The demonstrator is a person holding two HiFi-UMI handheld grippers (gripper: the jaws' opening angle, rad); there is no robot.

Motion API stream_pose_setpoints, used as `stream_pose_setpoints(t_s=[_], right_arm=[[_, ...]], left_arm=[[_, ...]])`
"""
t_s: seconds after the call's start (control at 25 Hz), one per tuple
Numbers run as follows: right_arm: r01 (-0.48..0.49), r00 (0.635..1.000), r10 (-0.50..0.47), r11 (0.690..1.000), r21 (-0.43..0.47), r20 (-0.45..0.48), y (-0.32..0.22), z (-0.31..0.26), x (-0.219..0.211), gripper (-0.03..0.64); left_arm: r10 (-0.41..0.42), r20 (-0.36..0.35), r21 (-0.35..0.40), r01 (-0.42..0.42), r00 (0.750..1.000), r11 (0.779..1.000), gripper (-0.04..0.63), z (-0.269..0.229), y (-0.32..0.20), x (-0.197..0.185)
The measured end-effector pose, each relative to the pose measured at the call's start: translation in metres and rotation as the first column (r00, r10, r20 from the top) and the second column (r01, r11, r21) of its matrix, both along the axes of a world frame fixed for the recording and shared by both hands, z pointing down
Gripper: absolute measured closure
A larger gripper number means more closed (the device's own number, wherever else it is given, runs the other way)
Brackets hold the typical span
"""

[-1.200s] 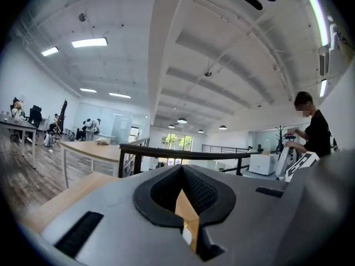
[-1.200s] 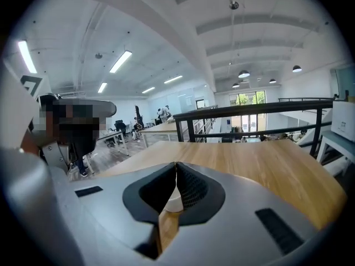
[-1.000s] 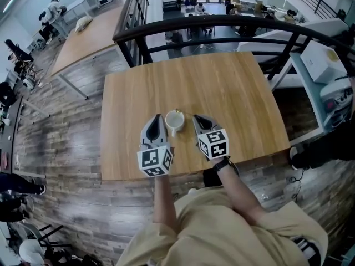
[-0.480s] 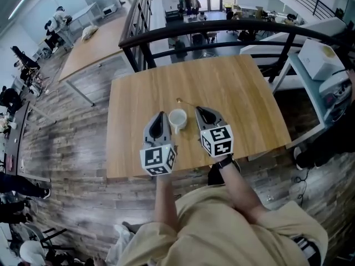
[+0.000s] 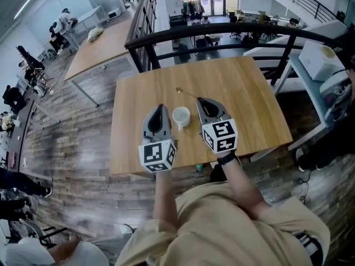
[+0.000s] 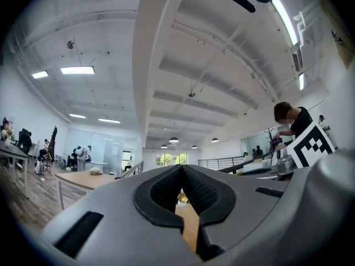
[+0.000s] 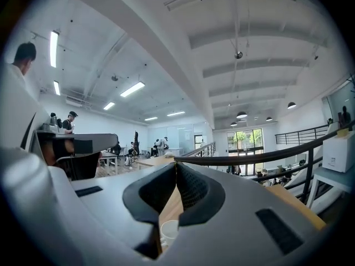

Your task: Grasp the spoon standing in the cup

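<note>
A white cup [image 5: 181,116] stands on the wooden table [image 5: 244,87] between my two grippers. The spoon [image 5: 186,94] is out of the cup, hanging over the table beyond it, its gold bowl pointing left. Its thin handle runs into the tip of my right gripper [image 5: 198,100], which is shut on it. The left gripper [image 5: 160,106] is shut and empty, just left of the cup. In the right gripper view the cup [image 7: 168,230] shows low between the closed jaws and the spoon is hidden. In the left gripper view the spoon's gold bowl [image 6: 181,196] shows through the gap behind the jaws.
A black railing [image 5: 222,26] curves past the table's far edge. A white shelf with a white box [image 5: 319,60] stands to the right. Another long table [image 5: 100,49] and several people are at the far left.
My right gripper has moved away from me and carried the spoon out of the cup, past its far rim. The cup stays put; the left gripper keeps its place beside it.
</note>
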State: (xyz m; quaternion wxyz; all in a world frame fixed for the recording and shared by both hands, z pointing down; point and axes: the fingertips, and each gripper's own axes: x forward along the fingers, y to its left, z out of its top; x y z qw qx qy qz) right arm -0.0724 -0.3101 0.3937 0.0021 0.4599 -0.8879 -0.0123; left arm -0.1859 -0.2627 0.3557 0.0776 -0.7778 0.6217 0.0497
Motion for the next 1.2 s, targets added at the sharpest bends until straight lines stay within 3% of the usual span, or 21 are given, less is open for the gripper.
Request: stream_pose_setpoints(t_s=[0.28,1.2], right_arm=[[-0.004,1.000,0.004,1.000,0.023,-0.009,0.010,-0.010,0.004,0.600],[0.011,0.999,-0.012,1.000,-0.018,-0.045,-0.005,0.010,-0.003,0.600]], left_arm=[[0.000,0.009,0.027,0.000,1.000,1.000,0.583,-0.010,0.012,0.004],[-0.021,-0.014,-0.012,0.021,1.000,1.000,0.583,0.007,-0.005,-0.002]])
